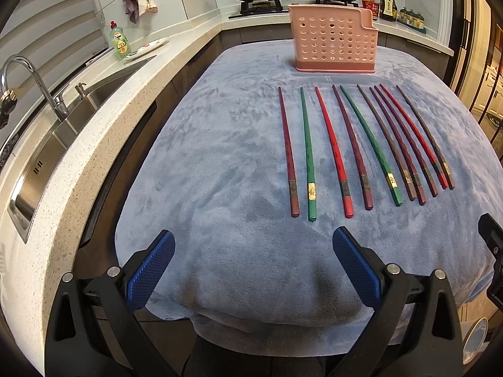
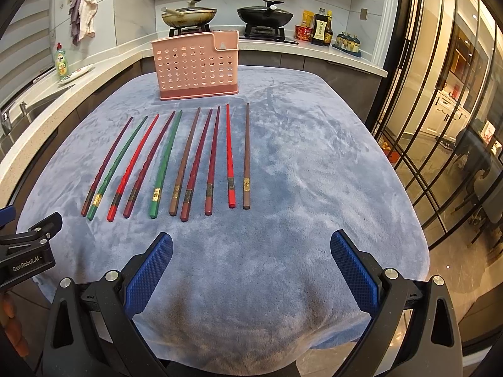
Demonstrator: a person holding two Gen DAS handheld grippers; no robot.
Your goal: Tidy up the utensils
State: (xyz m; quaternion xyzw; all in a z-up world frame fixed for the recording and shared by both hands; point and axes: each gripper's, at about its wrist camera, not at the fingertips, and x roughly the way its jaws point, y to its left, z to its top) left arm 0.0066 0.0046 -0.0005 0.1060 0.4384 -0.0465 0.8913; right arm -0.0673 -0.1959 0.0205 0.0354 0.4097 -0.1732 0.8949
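Ten chopsticks lie before the pink holder; both claws spread, holding nothing.

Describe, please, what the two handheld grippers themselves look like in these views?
Both match: the left gripper and right gripper have black angular plastic frames with triangular cut-outs and round silver pivot bolts. Their fingers carry blue pads with a fine diamond-knurled texture. In the right wrist view, the left gripper's black body shows white "GenRobot.AI" lettering. No cables or sleeves are visible.

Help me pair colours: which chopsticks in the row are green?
Two: the second from the left and the fifth from the left. The other eight are red, maroon or brown.
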